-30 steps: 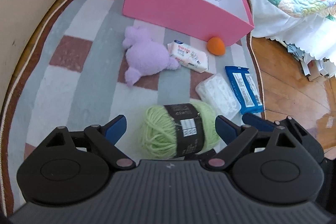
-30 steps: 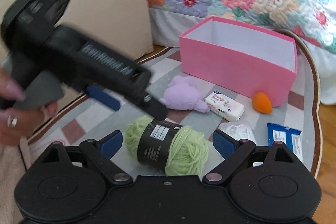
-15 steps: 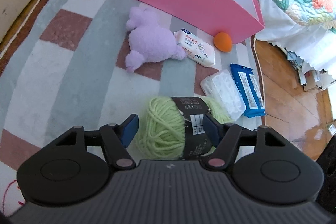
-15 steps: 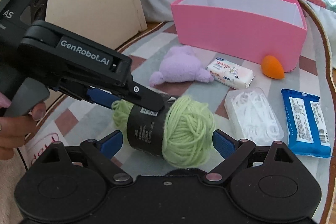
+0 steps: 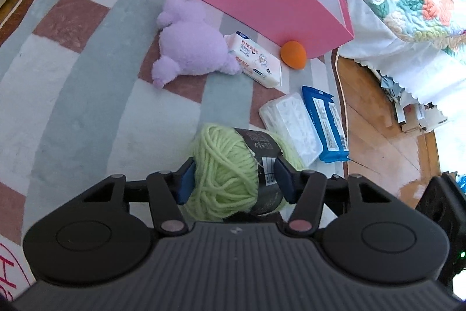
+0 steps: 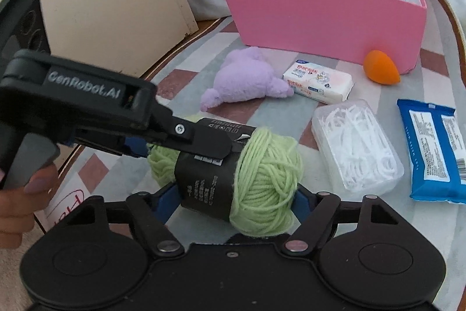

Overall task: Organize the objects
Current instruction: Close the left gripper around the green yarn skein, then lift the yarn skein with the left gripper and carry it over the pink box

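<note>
Both grippers clamped on yarn, pink box at 12 o'clock.
Left gripper and right gripper each pinch the green yarn skein near-closed; light, squashy, best held across its black label.

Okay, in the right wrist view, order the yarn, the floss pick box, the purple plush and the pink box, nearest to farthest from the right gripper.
1. Green yarn, between the right gripper's fingers.
2. Floss pick box, ahead to the right.
3. Purple plush, ahead, slightly left.
4. Pink box, at the back by the bed.
</note>
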`<state>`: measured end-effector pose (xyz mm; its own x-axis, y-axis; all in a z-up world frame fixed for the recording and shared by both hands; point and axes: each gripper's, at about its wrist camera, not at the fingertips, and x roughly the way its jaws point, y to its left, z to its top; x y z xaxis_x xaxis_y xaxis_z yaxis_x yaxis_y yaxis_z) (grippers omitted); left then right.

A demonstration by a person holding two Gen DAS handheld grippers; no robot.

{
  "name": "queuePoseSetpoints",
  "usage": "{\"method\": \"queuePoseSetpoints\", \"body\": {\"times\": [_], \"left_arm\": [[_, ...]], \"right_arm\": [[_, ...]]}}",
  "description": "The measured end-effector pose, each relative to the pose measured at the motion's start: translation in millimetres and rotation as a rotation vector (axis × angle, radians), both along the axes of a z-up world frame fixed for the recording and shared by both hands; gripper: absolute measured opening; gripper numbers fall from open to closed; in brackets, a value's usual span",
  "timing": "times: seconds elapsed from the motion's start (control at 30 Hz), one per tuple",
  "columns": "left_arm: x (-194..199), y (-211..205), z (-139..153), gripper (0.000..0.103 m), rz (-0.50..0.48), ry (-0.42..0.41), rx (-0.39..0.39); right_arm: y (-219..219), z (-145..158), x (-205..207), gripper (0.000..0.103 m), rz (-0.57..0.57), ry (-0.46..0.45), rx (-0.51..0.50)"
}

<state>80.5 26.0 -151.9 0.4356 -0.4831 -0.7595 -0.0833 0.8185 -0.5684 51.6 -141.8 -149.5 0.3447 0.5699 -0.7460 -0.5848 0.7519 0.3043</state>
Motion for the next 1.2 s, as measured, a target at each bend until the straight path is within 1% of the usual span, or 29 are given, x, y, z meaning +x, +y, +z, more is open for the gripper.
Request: {"method": "queuePoseSetpoints", "body": {"times": [0.13,0.3,0.4,0.5,0.63,0.7,0.77,0.93,1.07,1.1,1.2], "left_arm": [[-2,6,-2,0.056,0.021,0.008,-0.036],[-8,-1,10,0.055,-0.017,-0.028,-0.012],[-11,-3,19,0.055,-0.035,-0.053,-0.013],[-15,-6,29,0.055,-0.049,-0.091,-0.011],[-17,-8,41,0.054,-0.062,-0.121,-0.018],[-19,-13,50,0.054,-0.098,-0.135,-0.001],[-20,-18,58,0.054,-0.112,-0.15,0.003],[-25,-22,80,0.055,-0.107,-0.193,-0.026],[-25,-16,100,0.055,-0.096,-0.199,-0.075],[-25,-15,106,0.055,-0.094,-0.203,-0.085],[-23,-16,126,0.055,-0.095,-0.232,-0.091]], "right_arm": [[3,2,-2,0.078,0.002,-0.004,-0.009],[7,11,-7,0.077,0.021,-0.029,-0.047],[2,18,-8,0.077,0.02,-0.041,-0.046],[-1,29,-11,0.077,0.027,-0.074,-0.045],[-4,40,-14,0.077,0.031,-0.107,-0.048],[-6,46,-16,0.077,0.038,-0.122,-0.045],[-10,54,-17,0.078,0.045,-0.136,-0.033],[-16,80,-22,0.078,0.046,-0.195,-0.047],[-10,106,-24,0.078,0.095,-0.236,-0.106],[-8,114,-23,0.078,0.111,-0.272,-0.124],[-4,135,-19,0.078,0.155,-0.306,-0.165]]}}
